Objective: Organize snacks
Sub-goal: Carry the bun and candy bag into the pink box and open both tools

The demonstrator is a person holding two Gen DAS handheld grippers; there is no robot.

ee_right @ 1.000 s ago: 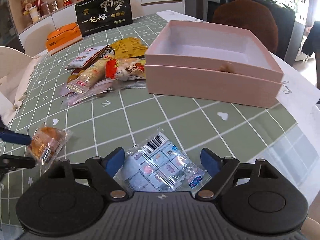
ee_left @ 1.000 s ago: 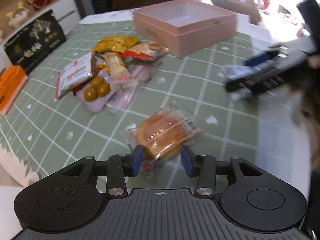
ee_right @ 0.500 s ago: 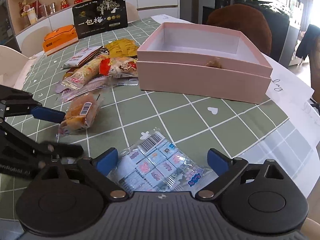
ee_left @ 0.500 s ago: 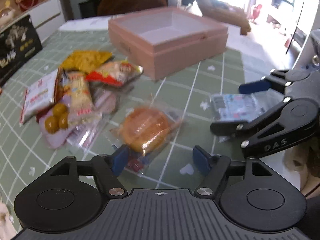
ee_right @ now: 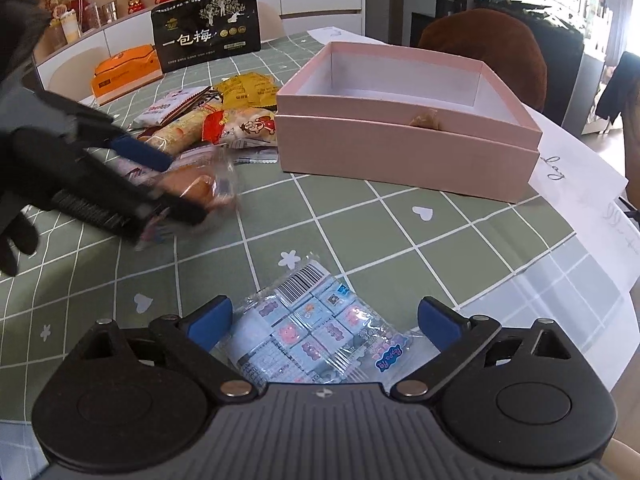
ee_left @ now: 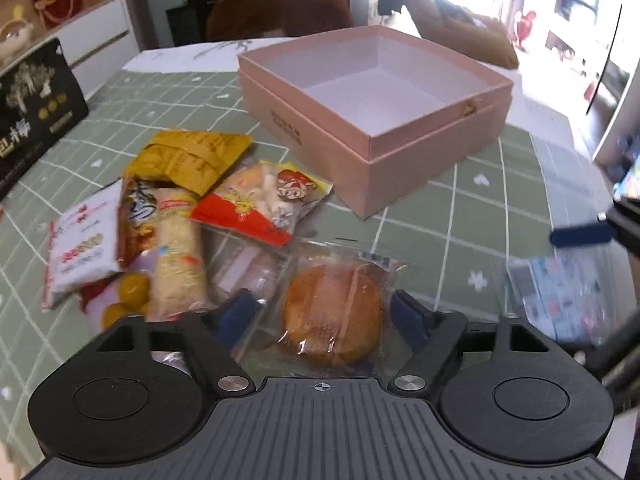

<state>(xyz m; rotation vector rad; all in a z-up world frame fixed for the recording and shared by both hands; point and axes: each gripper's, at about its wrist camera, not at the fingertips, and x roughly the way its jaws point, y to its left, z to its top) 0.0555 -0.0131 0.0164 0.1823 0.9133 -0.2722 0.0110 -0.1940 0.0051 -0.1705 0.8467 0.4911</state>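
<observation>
My left gripper (ee_left: pixel 325 314) is open, its jaws wide on either side of a round cake in a clear wrapper (ee_left: pixel 332 322) lying on the green checked tablecloth. My right gripper (ee_right: pixel 325 320) is open around a clear pack of small blue sweets (ee_right: pixel 306 330), which lies flat on the cloth. An empty pink box (ee_left: pixel 376 112) stands beyond both; it also shows in the right wrist view (ee_right: pixel 404 148). A pile of snack packets (ee_left: pixel 172 216) lies left of the box. In the right wrist view the left gripper (ee_right: pixel 176 188) is blurred beside the pile.
A black gift box (ee_right: pixel 206 38) and an orange box (ee_right: pixel 124 72) stand at the table's far left edge. White paper sheets (ee_right: pixel 576 184) lie right of the pink box. A brown chair back (ee_right: pixel 492 48) stands behind the table. Shelves with figurines line the wall.
My left gripper opened and let the cake down, then moved with it toward the snack pile and the pink box. My right gripper opened wider over the sweets pack.
</observation>
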